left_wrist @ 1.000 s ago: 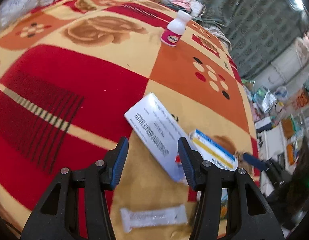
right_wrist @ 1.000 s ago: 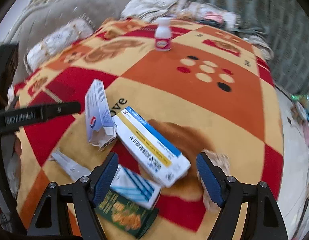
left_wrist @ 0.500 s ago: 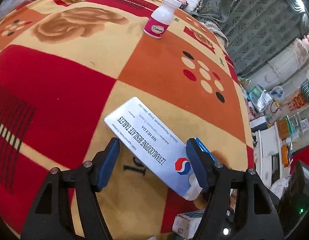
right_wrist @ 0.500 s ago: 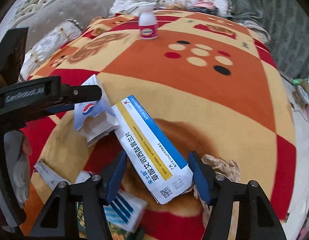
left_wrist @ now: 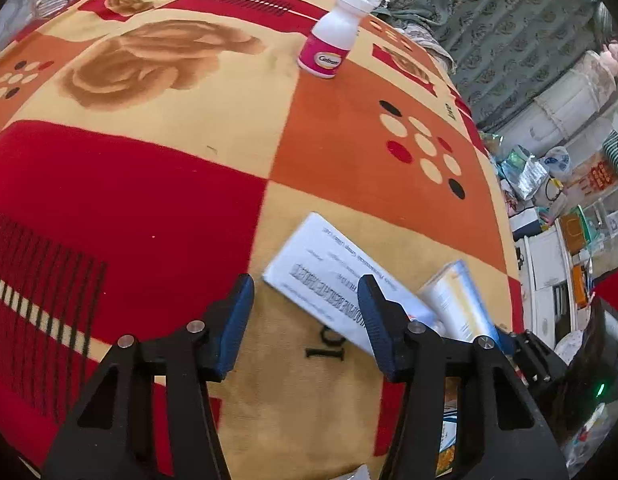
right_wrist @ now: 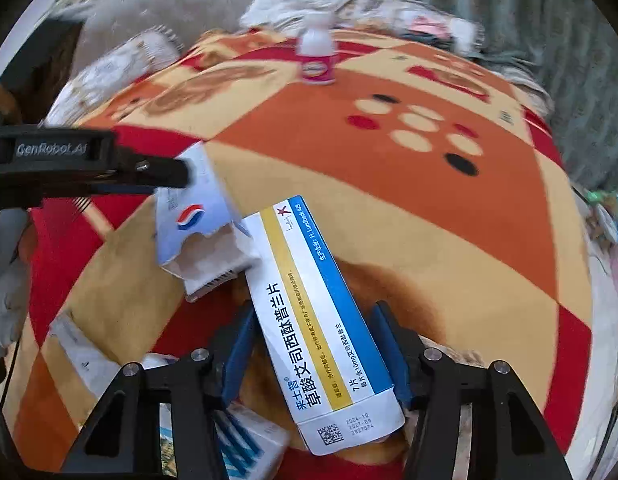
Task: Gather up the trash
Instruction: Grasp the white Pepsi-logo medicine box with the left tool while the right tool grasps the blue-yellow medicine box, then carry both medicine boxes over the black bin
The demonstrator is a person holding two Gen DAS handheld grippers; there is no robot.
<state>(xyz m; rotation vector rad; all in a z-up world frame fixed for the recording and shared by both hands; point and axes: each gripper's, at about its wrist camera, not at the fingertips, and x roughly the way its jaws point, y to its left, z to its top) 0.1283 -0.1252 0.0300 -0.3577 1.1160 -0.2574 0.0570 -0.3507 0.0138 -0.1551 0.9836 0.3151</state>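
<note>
Right hand-held gripper (right_wrist: 313,344) has its pads against both sides of the blue-yellow box (right_wrist: 321,320), apparently clamped on it. Left hand-held gripper (left_wrist: 305,316) is apart, nothing held; torn white box (left_wrist: 329,276) lies just ahead of it, partly behind its right finger. Risk: thin card could crush or slide out if lifted by one end; the torn white box touches it and may get dragged. Count: two medicine boxes here, one pink-label bottle (left_wrist: 333,40) far ahead on the blanket (left_wrist: 149,200), several smaller packets behind the right gripper, number unclear.

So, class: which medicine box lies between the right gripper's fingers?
The blue-and-yellow striped box, between the right gripper fingers; the torn white box lies farther away.
</note>
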